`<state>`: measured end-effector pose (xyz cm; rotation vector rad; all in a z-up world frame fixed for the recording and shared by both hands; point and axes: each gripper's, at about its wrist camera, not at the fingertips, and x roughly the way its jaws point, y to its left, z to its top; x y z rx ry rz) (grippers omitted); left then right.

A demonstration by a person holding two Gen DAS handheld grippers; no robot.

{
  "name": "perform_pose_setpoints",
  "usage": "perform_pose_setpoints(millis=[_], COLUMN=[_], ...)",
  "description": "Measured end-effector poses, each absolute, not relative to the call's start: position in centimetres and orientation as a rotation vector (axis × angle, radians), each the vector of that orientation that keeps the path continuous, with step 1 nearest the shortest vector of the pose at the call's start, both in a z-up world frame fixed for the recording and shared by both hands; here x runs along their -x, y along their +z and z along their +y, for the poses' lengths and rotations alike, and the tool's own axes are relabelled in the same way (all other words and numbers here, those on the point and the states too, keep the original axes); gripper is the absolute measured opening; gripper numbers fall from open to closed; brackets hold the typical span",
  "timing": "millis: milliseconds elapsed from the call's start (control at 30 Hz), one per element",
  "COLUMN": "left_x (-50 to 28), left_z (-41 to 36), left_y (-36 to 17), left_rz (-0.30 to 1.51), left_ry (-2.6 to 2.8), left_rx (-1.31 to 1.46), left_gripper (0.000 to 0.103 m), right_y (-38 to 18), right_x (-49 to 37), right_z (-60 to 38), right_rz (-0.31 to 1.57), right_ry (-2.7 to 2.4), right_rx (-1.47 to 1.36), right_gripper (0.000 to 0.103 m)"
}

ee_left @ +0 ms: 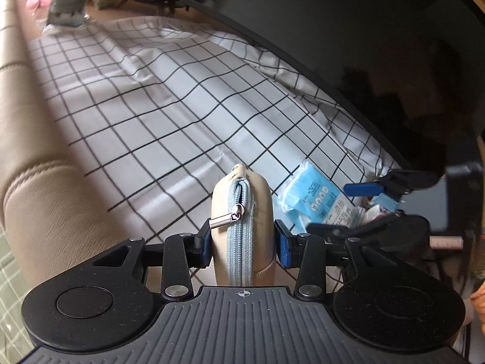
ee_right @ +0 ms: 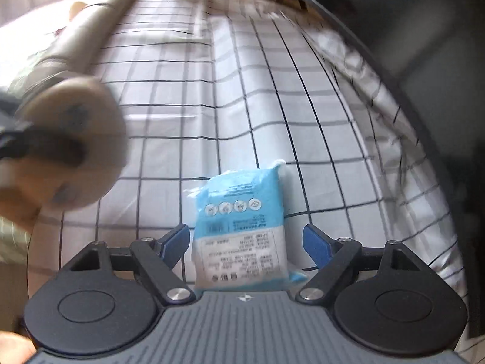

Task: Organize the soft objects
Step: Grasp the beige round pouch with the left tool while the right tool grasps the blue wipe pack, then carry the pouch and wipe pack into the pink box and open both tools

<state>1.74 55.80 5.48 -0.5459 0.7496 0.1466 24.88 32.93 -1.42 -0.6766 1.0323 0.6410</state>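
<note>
My left gripper (ee_left: 244, 239) is shut on a beige zip pouch (ee_left: 242, 221) with a light blue zipper, held edge-up above the checked cloth (ee_left: 151, 106). The pouch shows blurred at the left of the right wrist view (ee_right: 69, 151). A blue and white tissue pack (ee_right: 239, 230) lies on the cloth between the fingers of my open right gripper (ee_right: 245, 242); the pads stand apart from it. In the left wrist view the pack (ee_left: 315, 200) lies to the right, with the right gripper (ee_left: 376, 200) over it.
A beige padded sofa edge (ee_left: 27, 151) runs along the left of the cloth. A potted plant (ee_left: 68, 0) stands at the far end. A dark curved rim (ee_left: 333, 69) borders the cloth on the right.
</note>
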Motion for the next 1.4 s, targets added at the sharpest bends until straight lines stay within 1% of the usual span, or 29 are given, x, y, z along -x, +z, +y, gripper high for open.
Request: perform_pose_setpoints(millis=[33, 67, 167, 300, 433, 500, 667, 767, 1033, 1400], left_x=[-1.5, -1.4, -1.3, -2.0, -3.9, -5.1, -7.6, -8.6, -10.5, -15.4], left_z=[55.8, 55.7, 55.3, 53.9, 51.0, 48.9, 43.1, 39.4, 28.7, 10.5], left_y=[5.4, 5.4, 5.7, 7.4, 10.0, 11.2, 13.2, 14.2, 15.5, 13.8], left_rz=[0.75, 0.751, 0.749, 0.723, 0.708, 0.713, 0.721, 0.721, 0.755, 0.909], left_ry=[0.146, 0.142, 0.123, 0.111, 0.064, 0.046, -0.013, -0.071, -0.229, -0.572], left_rx=[0.548, 0.548, 0.545, 0.525, 0.497, 0.465, 0.41, 0.374, 0.288, 0.294], left_gripper=[0.044, 0.044, 0.044, 0.044, 0.044, 0.044, 0.044, 0.044, 0.044, 0.044], right_y=[-1.3, -1.1, 1.7, 7.8, 13.8, 16.2, 19.5, 20.5, 21.5, 16.8], right_x=[-24.8, -24.6, -23.4, -23.0, -23.3, -22.8, -20.4, -18.3, -13.3, -7.3], right_z=[32.8, 32.7, 31.6, 28.5, 23.4, 20.5, 12.9, 8.4, -4.5, -16.1], right_rz=[1.06, 1.085, 1.064, 1.063, 1.041, 1.003, 0.907, 0.846, 0.761, 0.704], right_ry=[0.639, 0.638, 0.65, 0.665, 0.607, 0.551, 0.423, 0.324, 0.08, -0.179], right_rx=[0.653, 0.638, 0.565, 0.389, 0.253, 0.241, 0.261, 0.287, 0.128, 0.107], right_gripper=[0.052, 0.049, 0.048, 0.048, 0.048, 0.048, 0.048, 0.048, 0.048, 0.049])
